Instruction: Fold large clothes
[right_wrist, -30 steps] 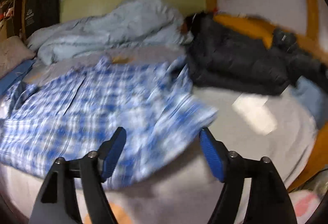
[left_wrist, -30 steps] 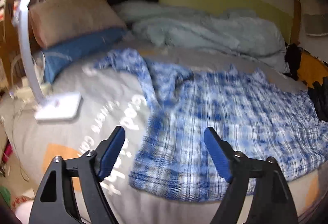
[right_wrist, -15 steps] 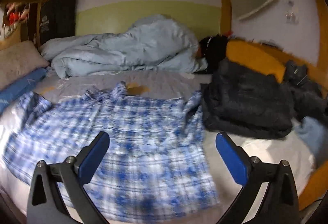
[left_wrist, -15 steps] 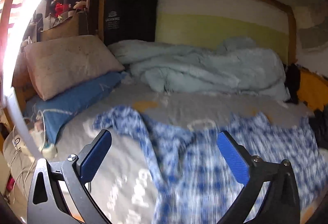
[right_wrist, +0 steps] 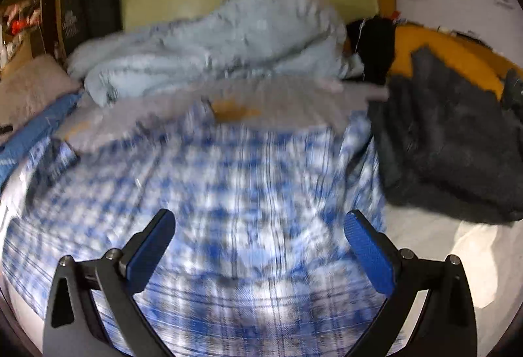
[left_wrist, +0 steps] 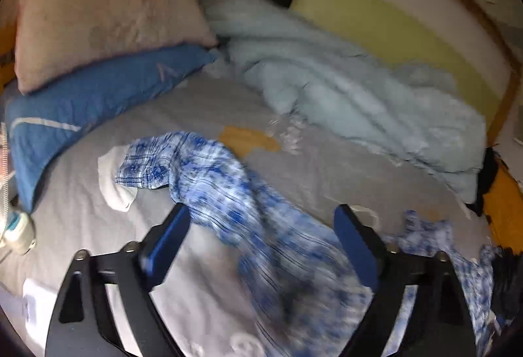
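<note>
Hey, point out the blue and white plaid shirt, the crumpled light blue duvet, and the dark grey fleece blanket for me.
Blue and white plaid shirt (right_wrist: 248, 193): right wrist view, middle of its body.
Crumpled light blue duvet (left_wrist: 343, 85): left wrist view, central folds.
Dark grey fleece blanket (right_wrist: 451, 141): right wrist view, middle of the pile.

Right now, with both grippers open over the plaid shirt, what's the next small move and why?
Probably lower the left gripper onto the shirt's sleeve and pinch it. The sleeve trails out across the grey sheet, away from the plaid shirt body, and both grippers are open and empty, the right gripper hovering over the body.
</note>
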Demonstrator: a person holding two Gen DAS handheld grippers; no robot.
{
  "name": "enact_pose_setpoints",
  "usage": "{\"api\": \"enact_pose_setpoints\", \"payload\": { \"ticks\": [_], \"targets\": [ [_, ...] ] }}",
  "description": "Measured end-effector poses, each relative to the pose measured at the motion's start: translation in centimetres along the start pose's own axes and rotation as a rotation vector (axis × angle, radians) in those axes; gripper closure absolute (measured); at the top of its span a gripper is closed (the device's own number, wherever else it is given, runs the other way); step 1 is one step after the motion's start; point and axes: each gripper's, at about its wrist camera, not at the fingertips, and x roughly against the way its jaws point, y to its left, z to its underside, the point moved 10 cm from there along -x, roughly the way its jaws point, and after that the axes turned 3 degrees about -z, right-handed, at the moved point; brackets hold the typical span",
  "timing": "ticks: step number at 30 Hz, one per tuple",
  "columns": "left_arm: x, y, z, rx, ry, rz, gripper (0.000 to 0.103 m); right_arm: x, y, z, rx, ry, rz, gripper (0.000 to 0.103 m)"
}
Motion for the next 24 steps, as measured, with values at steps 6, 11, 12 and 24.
{"api": "enact_pose_setpoints", "payload": {
  "ticks": [6, 11, 12, 24],
  "targets": [
    [-8.0, 4.9, 1.4, 0.111, 0.151, -0.046, 0.026, -1.3, 0.4, 1.3, 0.025, 0.04, 0.002, 0.0],
    [-12.9, 6.5, 4.3, 0.228, 0.281, 0.032, 0.039, -1.9, 2.1, 1.7, 0.048, 0.05, -0.021, 0.0],
    [-13.4, 6.6, 4.4, 0.237, 0.273, 0.036, 0.047, -2.0, 2.5, 1.9, 0.065, 0.053, -0.021, 0.0],
    [0.6, -1.4, 1.5, -0.055, -0.051, 0.131, 0.099, -2.1, 0.0, 2.7, 0.043, 0.062, 0.099, 0.0]
  ]
}}
